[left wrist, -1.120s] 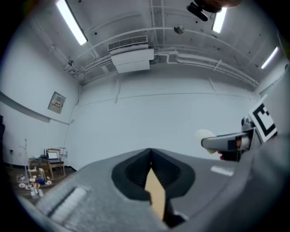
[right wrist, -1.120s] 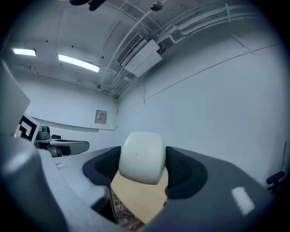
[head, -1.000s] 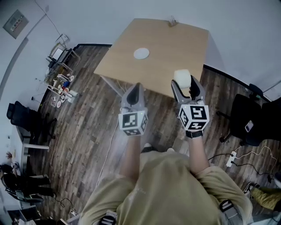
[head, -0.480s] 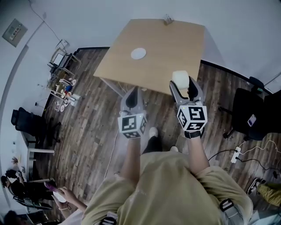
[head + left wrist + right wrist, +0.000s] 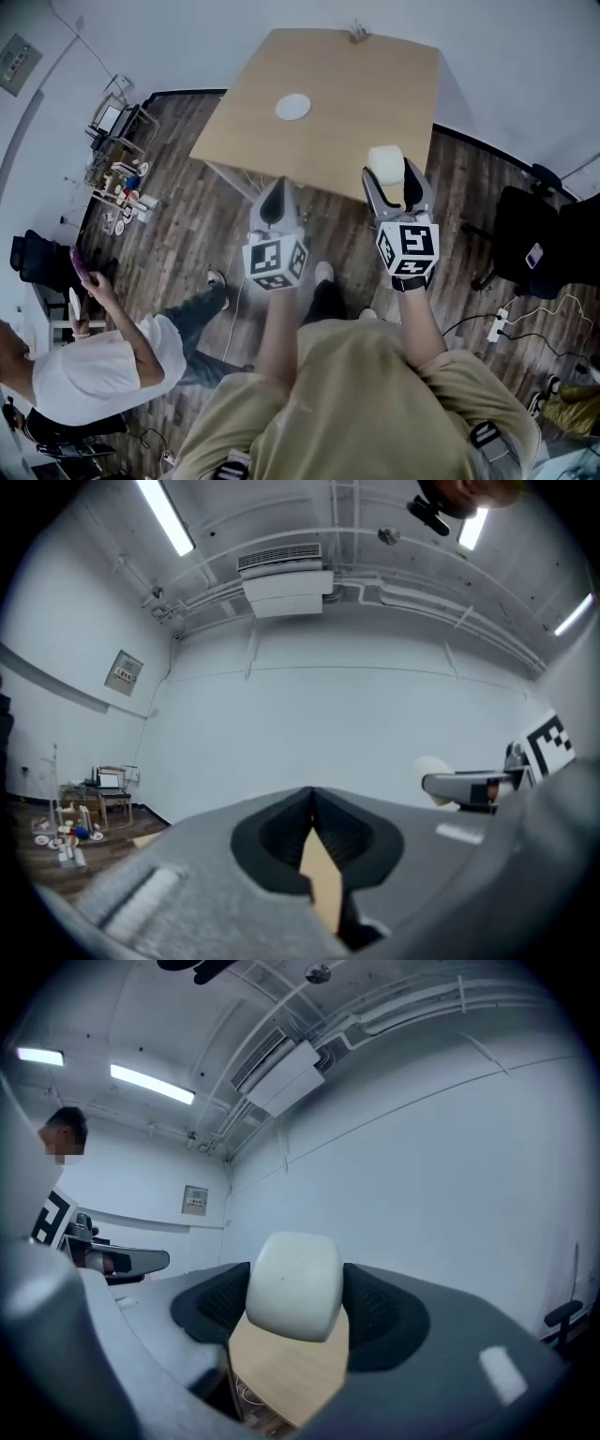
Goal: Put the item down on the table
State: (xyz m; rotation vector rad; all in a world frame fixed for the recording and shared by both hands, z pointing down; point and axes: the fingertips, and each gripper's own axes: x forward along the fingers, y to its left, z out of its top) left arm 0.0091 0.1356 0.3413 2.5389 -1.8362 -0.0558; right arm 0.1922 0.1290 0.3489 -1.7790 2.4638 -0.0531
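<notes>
Wood-floor room, head view: tan table (image 5: 356, 103) ahead, white disc (image 5: 292, 106) on it, well apart from your grippers. Right gripper (image 5: 394, 183) clamps pale rounded item (image 5: 385, 161) by near table edge. Left gripper (image 5: 278, 195) just short of table. Bystander (image 5: 94, 361) far left, no obstruction.
Left gripper view: jaws pressed together, nothing between.
Right gripper view: item (image 5: 292, 1286) pinched at flanks, raised above tabletop. Judged light, smooth, maybe slippery; keep side grip.

The item (image 5: 292, 1283) was cream-white, the table (image 5: 366, 103) pale wood, its disc (image 5: 292, 106) white. The left gripper (image 5: 278, 187) and right gripper (image 5: 390, 174) were grey, their cubes patterned black-and-white.
</notes>
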